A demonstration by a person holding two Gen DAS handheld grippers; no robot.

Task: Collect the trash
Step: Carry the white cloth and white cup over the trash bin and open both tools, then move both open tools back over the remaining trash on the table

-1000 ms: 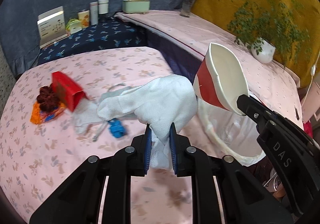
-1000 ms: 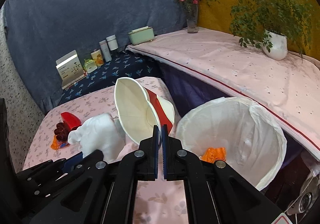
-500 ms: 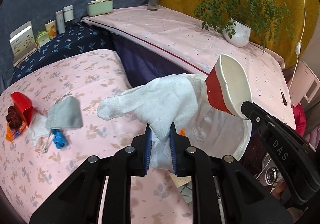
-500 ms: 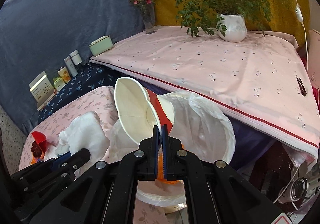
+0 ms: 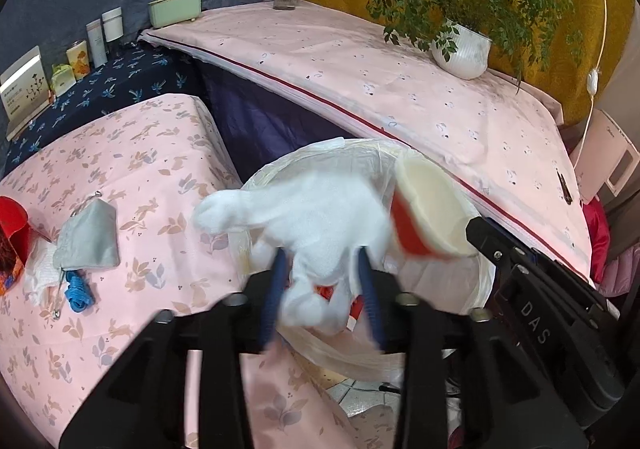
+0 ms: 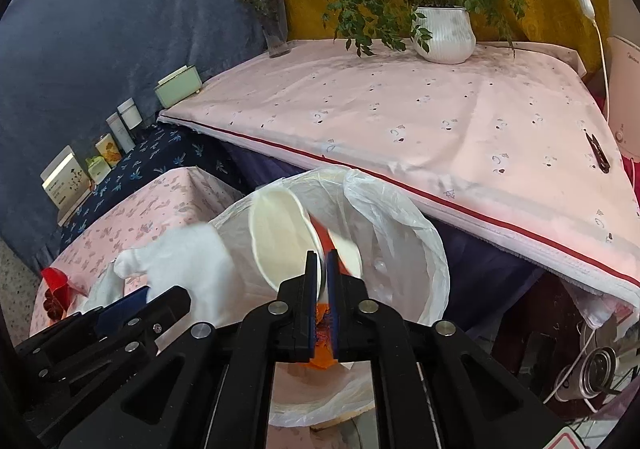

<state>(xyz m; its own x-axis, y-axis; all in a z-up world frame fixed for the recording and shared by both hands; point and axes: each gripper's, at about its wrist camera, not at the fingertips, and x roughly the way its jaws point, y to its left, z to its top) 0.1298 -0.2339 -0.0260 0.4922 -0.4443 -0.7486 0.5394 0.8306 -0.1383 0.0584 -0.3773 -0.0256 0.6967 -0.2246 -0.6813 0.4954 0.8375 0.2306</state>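
Over the lined trash bin (image 5: 424, 349), the left claw (image 5: 324, 285) has just been opening: its blue pads stand well apart, with the white crumpled cloth (image 5: 320, 225) loose between them and blurred above the bin's mouth. Whether either pad touches the cloth cannot be told.

In the right wrist view the right claw (image 6: 322, 277) has just been opening too; a narrow gap shows between its pads, and the rim of the red-and-white paper cup (image 6: 280, 233) stands in that gap, tilted with its mouth toward the left, above the bin's white plastic liner (image 6: 400, 217). Whether the pads still press on the cup's wall cannot be told. Orange wrapping (image 6: 320, 357) lies inside the bin, below the claw.

To the left, on the pink flowered bench (image 5: 140, 153), lie a grey pouch (image 5: 88, 237), a blue scrap (image 5: 78, 291) just near of it, and a red packet (image 5: 14, 221) at the far left edge. A potted plant (image 5: 464, 49) stands on the farther pink-covered surface.
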